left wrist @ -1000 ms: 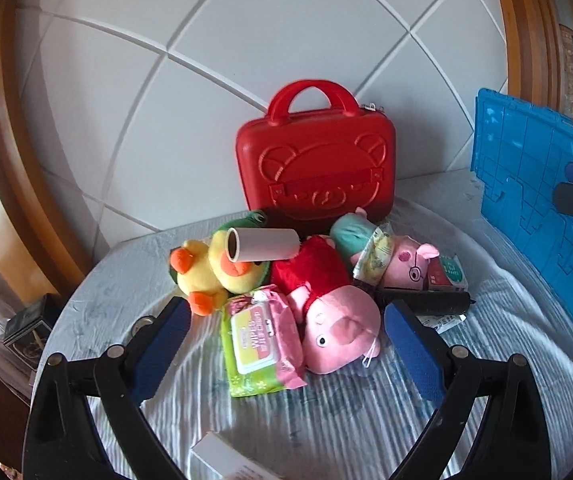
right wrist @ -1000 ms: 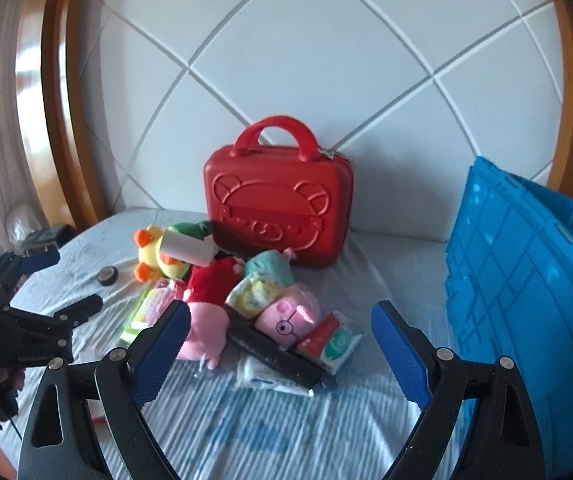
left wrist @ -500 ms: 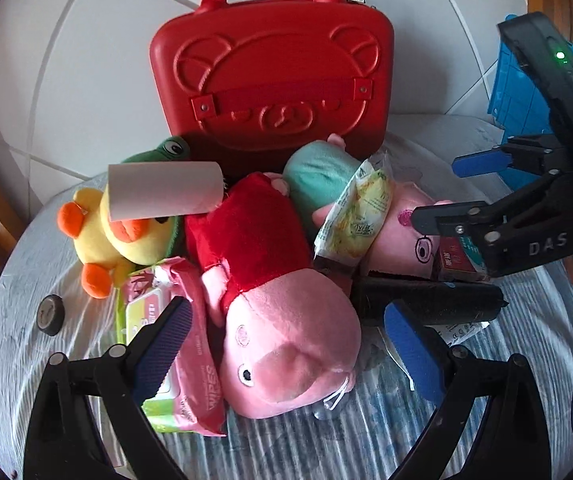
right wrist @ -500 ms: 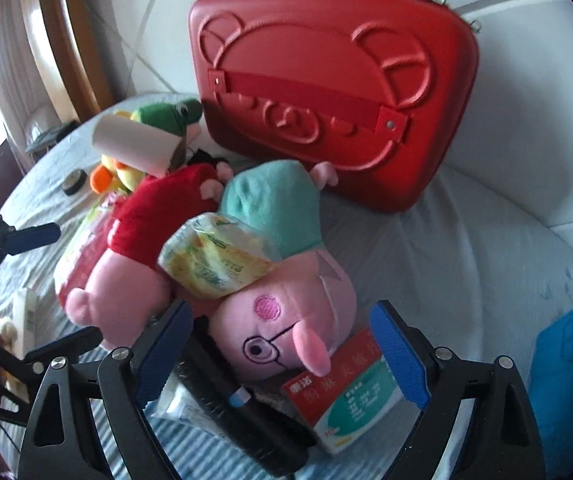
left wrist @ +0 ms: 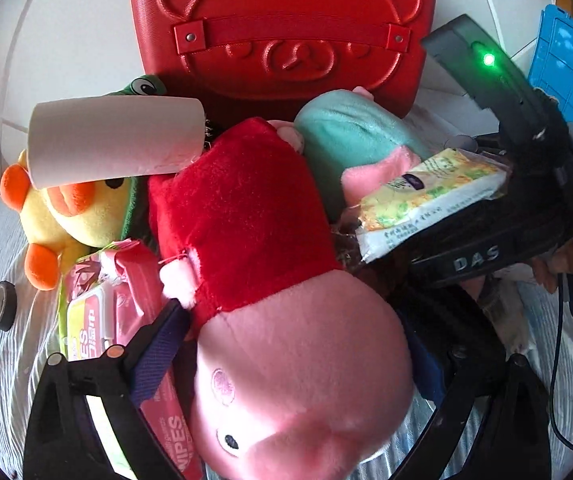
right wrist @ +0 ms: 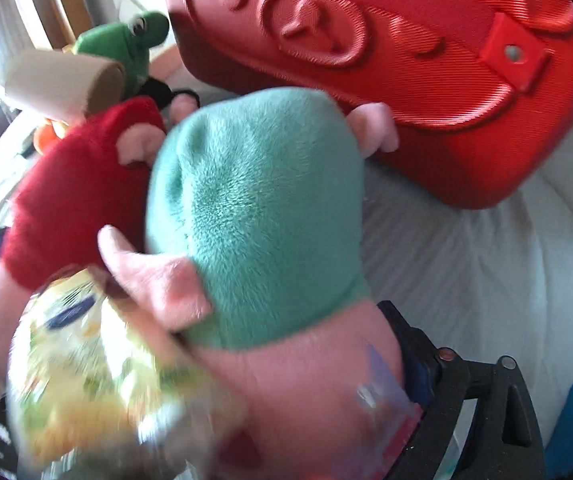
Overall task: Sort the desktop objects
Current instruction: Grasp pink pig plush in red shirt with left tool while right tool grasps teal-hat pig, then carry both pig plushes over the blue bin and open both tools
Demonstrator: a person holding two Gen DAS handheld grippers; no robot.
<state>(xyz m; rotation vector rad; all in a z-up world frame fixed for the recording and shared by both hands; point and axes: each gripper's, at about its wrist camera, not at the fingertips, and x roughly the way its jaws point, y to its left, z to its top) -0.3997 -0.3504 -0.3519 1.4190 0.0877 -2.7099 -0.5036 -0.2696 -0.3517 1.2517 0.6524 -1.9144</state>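
The left claw (left wrist: 286, 356) is straddling the head of a pink plush pig in a red dress (left wrist: 270, 280), one blue-padded finger (left wrist: 158, 352) on each side of it; whether the pads are pressing on the plush cannot be told. This pig is lying among a heap of things on a surface covered in pale ribbed cloth (left wrist: 2, 364), its head toward the near edge.

The right claw (right wrist: 270, 392) is closing around the head of a second pink plush pig in a teal dress (right wrist: 258, 216), which is lying just in front of a red hard-shell case embossed with a bear face (right wrist: 406, 60) standing at the far edge. Only one of its fingers (right wrist: 418, 364) is showing, close against the plush; the view is blurred, so contact cannot be told. A yellow-green plastic packet (left wrist: 426, 200) is resting on this pig.

Toward the left edge, a yellow plush duck with an orange beak (left wrist: 74, 208) is lying under a white paper roll (left wrist: 114, 140), with a green plush frog (left wrist: 146, 86) behind. A pink pack of wet wipes (left wrist: 106, 320) is lying just beside the red-dressed pig, and a small black tape roll (left wrist: 4, 306) is sitting apart near the left edge. A blue plastic crate (left wrist: 570, 60) is standing at the right.
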